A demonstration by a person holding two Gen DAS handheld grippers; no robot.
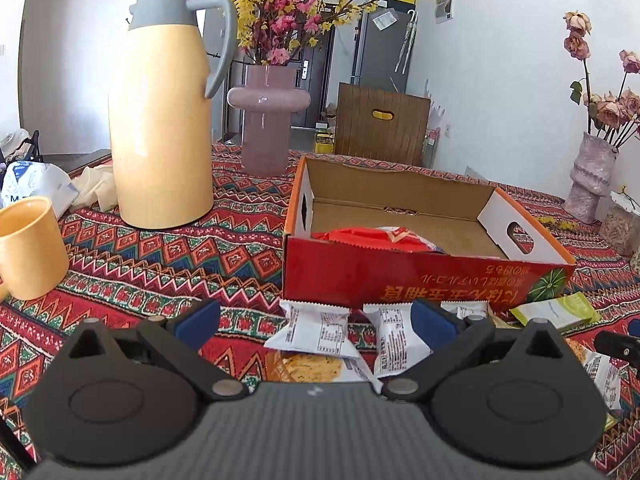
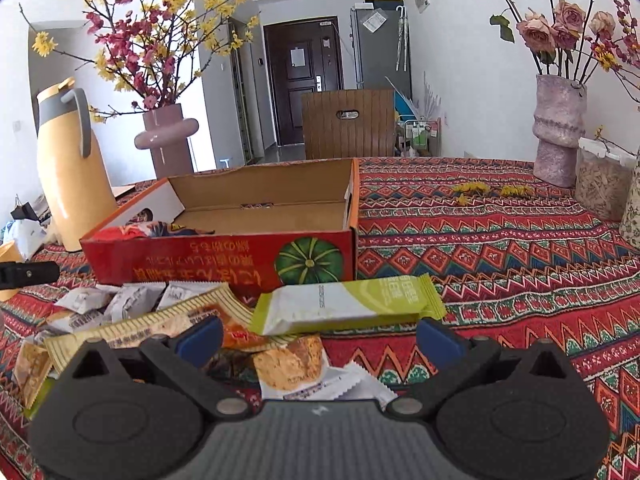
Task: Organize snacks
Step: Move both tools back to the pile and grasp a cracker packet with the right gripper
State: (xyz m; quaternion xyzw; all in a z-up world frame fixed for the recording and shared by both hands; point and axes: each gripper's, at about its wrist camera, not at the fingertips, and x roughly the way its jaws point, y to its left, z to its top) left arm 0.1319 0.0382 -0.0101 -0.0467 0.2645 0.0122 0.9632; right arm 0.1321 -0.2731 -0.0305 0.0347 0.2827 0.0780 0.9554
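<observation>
Snacks [image 2: 168, 320] lie loose in a heap on the patterned cloth of the table [image 2: 500, 248], just in front of the red cardboard box [image 2: 224, 256]. Box is open-topped, mostly bare cardboard inside, with one red-orange packet [image 1: 372, 238] lying at its near left corner.

Left claw [image 1: 316, 316]: jaws spread wide, gripping nothing, low over the table. Between its blue pads [image 1: 198, 320] sit two small white wrappers [image 1: 316, 330], back labels up, touching the box's front wall; a cookie packet [image 1: 308, 366] lies partly under them.

Right claw [image 2: 318, 336]: jaws also spread wide, nothing held. A long green-and-white bar [image 2: 348, 306] lies across the pile just ahead of it, close to the box's front right corner. Below the bar, a packet with a cake picture [image 2: 290, 364]; to the left, a long yellow-edged packet [image 2: 136, 326] and several small white wrappers [image 2: 132, 300].

Left of the box: tall yellow thermos [image 1: 160, 120] with grey handle, yellow mug [image 1: 30, 246], pink vase [image 1: 266, 116] with yellow and pink blossom branches. Far right on the table: rough pink vase [image 2: 558, 128] with roses, clear jar [image 2: 602, 184] beside it. Wooden chair back [image 2: 348, 122] behind the table.
</observation>
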